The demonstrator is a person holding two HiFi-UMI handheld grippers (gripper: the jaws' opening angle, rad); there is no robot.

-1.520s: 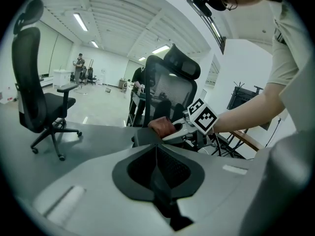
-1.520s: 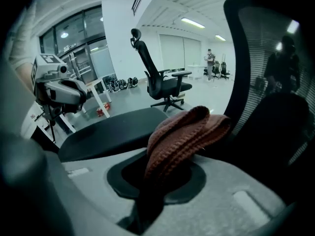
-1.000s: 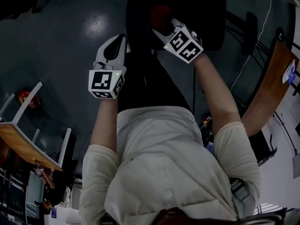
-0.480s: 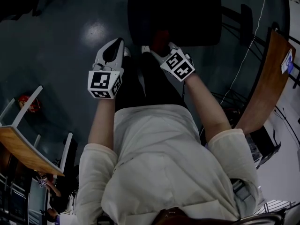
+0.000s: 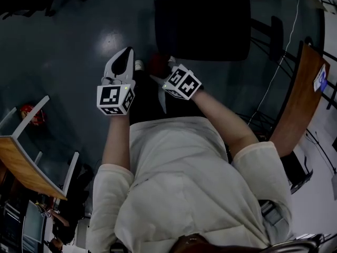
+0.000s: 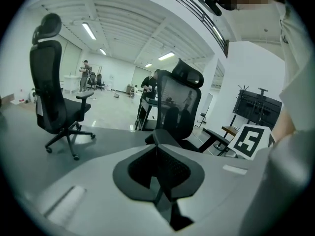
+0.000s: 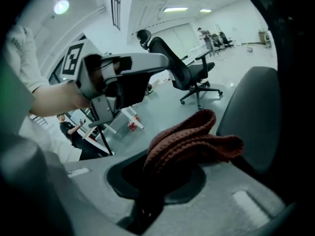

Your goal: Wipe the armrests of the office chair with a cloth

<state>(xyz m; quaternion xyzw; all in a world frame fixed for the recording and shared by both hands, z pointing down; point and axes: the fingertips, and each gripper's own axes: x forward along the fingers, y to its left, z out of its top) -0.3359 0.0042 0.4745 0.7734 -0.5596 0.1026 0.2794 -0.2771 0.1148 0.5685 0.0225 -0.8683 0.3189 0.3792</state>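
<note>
The cloth [image 7: 192, 141] is a thick rib-knit piece in rusty red-brown, folded into soft humps. The right gripper [image 7: 147, 200] is clenched on its lower fold, and the rest bulges up and flops toward two o'clock past the jaws. In the head view the cloth [image 5: 156, 63] is a dull red lump in mid-air at twelve o'clock of the person's pale shirt [image 5: 179, 183], close to the near left corner of the chair seat. The left gripper [image 6: 157, 146] is clamped shut and empty, its dark ribbed pads meeting in a point. It hangs at nine o'clock of the right gripper, near it but apart. Both bodies are smooth grey plastic, each with a white cube of black square markers. Beyond them at twelve o'clock stands the office chair [image 5: 202, 25], with a broad, dark, rounded-square seat. A narrow padded armrest [image 5: 277, 28] sits at its three o'clock, and the mesh back [image 6: 179, 100] carries a headrest. The glossy dark floor [image 5: 68, 30] lies open from nine to eleven o'clock. A wooden desk [image 5: 303, 96] with a curved edge closes in at three o'clock, a second wooden desk [image 5: 23, 162] at eight o'clock. In the left gripper view a black chair [image 6: 51, 90] stands far off at ten o'clock on bright open floor
</note>
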